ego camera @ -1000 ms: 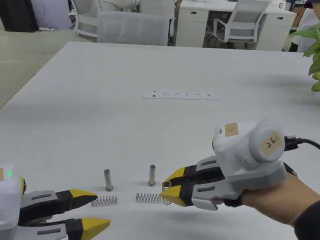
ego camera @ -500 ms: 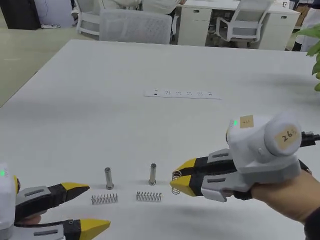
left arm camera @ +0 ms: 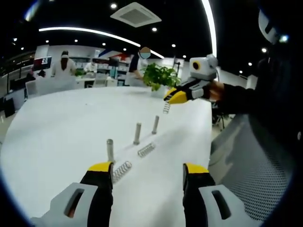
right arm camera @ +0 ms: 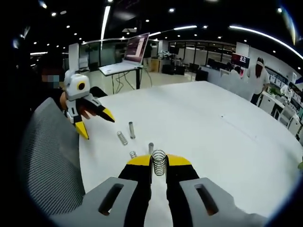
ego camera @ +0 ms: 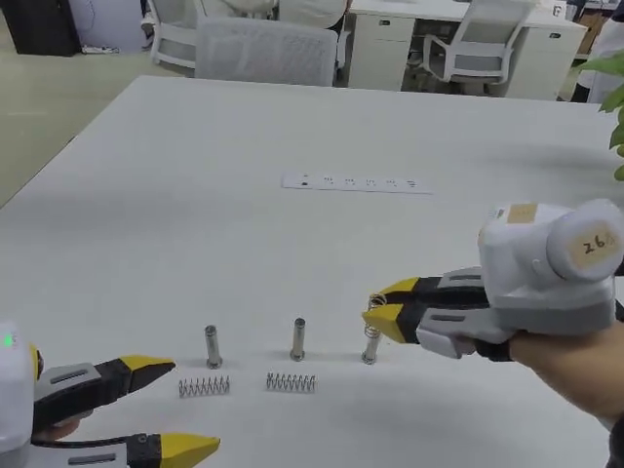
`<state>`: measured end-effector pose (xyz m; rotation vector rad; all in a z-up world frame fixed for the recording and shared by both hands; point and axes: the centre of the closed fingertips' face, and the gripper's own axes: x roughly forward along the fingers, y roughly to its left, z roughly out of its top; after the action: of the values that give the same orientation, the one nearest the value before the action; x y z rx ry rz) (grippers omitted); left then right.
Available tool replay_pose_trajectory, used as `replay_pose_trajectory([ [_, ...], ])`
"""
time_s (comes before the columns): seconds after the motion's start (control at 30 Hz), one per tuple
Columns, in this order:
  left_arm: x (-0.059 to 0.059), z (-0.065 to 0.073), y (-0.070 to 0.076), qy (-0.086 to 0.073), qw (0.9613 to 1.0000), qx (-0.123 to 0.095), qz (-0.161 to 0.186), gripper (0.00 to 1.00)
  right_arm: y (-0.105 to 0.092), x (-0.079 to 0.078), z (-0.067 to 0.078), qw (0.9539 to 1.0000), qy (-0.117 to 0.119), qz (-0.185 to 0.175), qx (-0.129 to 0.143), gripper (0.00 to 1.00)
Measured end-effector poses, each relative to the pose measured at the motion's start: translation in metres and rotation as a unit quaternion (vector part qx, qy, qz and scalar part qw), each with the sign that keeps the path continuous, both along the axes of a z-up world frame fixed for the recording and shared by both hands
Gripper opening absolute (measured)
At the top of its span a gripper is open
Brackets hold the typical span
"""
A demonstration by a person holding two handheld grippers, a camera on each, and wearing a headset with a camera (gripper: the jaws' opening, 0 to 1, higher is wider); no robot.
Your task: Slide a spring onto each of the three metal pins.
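Spring (right arm camera: 159,169) pinched end-on between right hand-held gripper (right arm camera: 159,163) jaws.

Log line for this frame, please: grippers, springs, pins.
right gripper shut on spring, over right pin | left gripper open | two springs lying on table before other two pins

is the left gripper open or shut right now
Open. The left gripper has its yellow-tipped jaws wide apart in its own view, with nothing held between them.
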<state>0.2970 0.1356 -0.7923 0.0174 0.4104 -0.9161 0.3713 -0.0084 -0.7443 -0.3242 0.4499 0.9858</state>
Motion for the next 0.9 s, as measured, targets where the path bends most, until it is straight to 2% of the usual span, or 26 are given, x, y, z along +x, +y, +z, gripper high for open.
replay_pose_trajectory([
  [0.1, -0.001, 0.0, 0.0, 0.002, 1.0, -0.002, 0.0, 0.55, -0.005, 0.007, 0.003, 0.9999, -0.004, -0.013, 0.009, 0.07],
  [0.2, -0.002, -0.002, -0.001, 0.004, 1.0, 0.0, -0.002, 0.55, -0.009, 0.013, -0.001, 0.9998, -0.009, -0.02, 0.001, 0.07],
  [0.27, -0.002, -0.002, -0.002, 0.004, 1.0, 0.001, -0.003, 0.55, -0.01, 0.016, -0.004, 0.9998, -0.006, -0.021, 0.0, 0.07],
  [0.47, -0.002, -0.002, -0.002, 0.005, 1.0, 0.0, -0.003, 0.55, -0.012, 0.024, -0.015, 0.9993, 0.011, -0.03, 0.021, 0.07],
  [0.67, -0.002, -0.003, -0.002, 0.006, 1.0, 0.001, -0.004, 0.55, -0.01, 0.023, -0.025, 0.9994, 0.016, -0.026, 0.016, 0.07],
  [0.9, -0.003, -0.002, -0.002, 0.006, 1.0, 0.001, -0.003, 0.54, -0.009, 0.024, -0.026, 0.9995, 0.014, -0.023, 0.014, 0.07],
])
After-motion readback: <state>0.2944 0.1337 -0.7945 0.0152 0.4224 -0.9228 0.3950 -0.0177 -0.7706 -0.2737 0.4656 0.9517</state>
